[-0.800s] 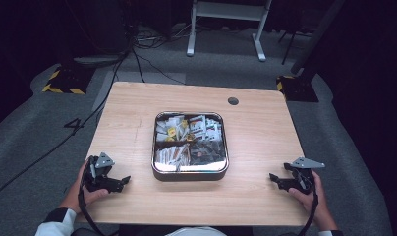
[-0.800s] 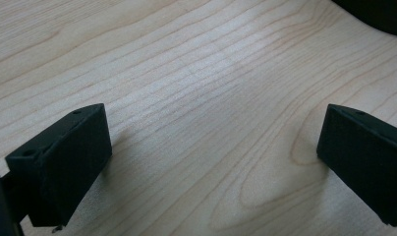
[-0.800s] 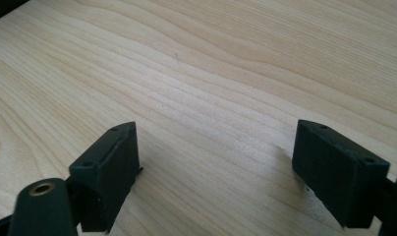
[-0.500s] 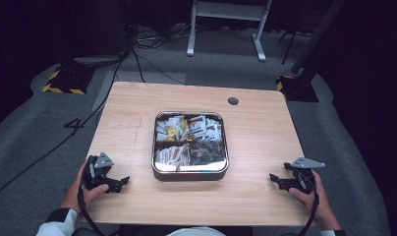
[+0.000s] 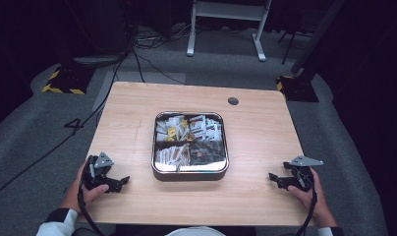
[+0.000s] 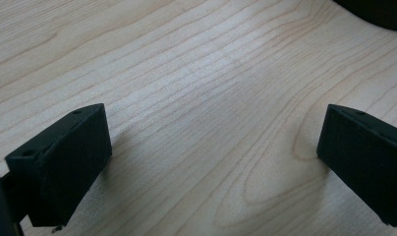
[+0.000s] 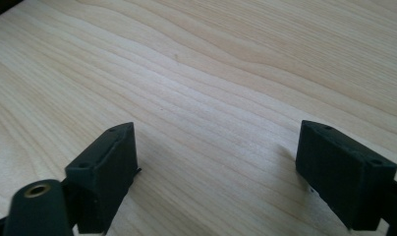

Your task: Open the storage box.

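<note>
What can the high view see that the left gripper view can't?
High view: the square metal tray of small packets in the middle of the table, the right claw, both hands, and the grey floor with cables. Left gripper view: a close look at the wood grain, with nothing between the two wide-apart black fingers. Both: the wooden table and the left claw, open.

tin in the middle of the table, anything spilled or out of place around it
Nothing stands out. The tin sits square on the table, its packets all inside the rim and none on the wood.
</note>
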Demonstrator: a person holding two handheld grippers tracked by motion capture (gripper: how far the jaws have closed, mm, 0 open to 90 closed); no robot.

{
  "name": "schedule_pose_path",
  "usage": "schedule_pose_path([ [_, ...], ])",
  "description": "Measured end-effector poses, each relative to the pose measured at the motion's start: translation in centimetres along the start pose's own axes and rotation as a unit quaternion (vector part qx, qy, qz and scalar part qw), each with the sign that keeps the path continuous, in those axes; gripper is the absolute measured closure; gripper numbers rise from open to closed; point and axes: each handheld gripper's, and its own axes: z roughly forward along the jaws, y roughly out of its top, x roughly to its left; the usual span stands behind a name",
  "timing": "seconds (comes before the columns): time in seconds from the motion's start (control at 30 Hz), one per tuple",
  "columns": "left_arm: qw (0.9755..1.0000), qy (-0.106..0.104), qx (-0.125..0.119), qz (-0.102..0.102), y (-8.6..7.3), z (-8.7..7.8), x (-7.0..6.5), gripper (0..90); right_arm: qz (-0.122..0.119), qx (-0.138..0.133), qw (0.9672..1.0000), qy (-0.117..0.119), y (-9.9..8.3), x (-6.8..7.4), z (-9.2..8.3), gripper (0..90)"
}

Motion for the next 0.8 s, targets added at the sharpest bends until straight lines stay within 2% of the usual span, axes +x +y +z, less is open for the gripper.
schedule_pose_path([
  [0.03, 1.0000, -0.001, 0.001, 0.000, 0.0, 0.0, 0.0, 0.0, 0.004, -0.002, 1.0000, 0.008, 0.3, -0.1, 0.1, 17.4],
  [0.07, 1.0000, -0.001, 0.001, 0.001, 0.0, 0.0, 0.0, 0.0, 0.006, -0.005, 1.0000, 0.006, 0.6, 0.0, 0.1, 17.6],
  [0.17, 1.0000, 0.000, 0.001, 0.001, 0.0, 0.0, 0.0, 0.1, 0.002, -0.012, 0.9998, 0.017, 1.3, 0.2, 0.1, 18.3],
  [0.3, 1.0000, 0.000, 0.001, 0.000, 0.0, 0.0, 0.0, 0.2, -0.013, -0.021, 0.9993, 0.029, 2.8, 0.7, 0.2, 20.4],
  [0.33, 1.0000, 0.001, 0.001, 0.000, 0.0, 0.0, 0.0, 0.2, -0.024, -0.028, 0.9988, 0.033, 3.9, 1.2, 0.1, 22.1],
  [0.37, 1.0000, 0.000, 0.001, 0.000, 0.0, 0.0, 0.0, 0.2, -0.024, -0.028, 0.9988, 0.033, 3.9, 1.2, 0.1, 22.1],
  [0.4, 1.0000, 0.000, 0.001, 0.000, 0.0, 0.0, 0.0, 0.2, -0.035, -0.033, 0.9982, 0.037, 4.9, 1.6, 0.1, 22.8],
  [0.43, 1.0000, 0.000, 0.001, 0.001, 0.0, 0.0, 0.0, 0.2, -0.035, -0.033, 0.9982, 0.037, 4.9, 1.6, 0.1, 22.8],
  [0.6, 1.0000, 0.000, 0.001, 0.001, 0.0, 0.0, 0.0, 0.2, -0.070, -0.042, 0.9954, 0.048, 8.4, 3.2, 0.5, 25.2],
  [0.63, 1.0000, 0.000, 0.001, 0.001, 0.0, 0.0, 0.0, 0.2, -0.070, -0.042, 0.9954, 0.048, 8.4, 3.2, 0.5, 25.2],
  [0.77, 1.0000, 0.000, 0.001, 0.001, 0.0, 0.0, 0.0, 0.2, -0.086, -0.050, 0.9930, 0.063, 11.0, 4.4, 1.2, 26.2],
  [0.8, 1.0000, 0.000, 0.001, 0.001, 0.0, 0.0, 0.0, 0.2, -0.086, -0.050, 0.9930, 0.063, 11.0, 4.4, 1.2, 26.2],
])
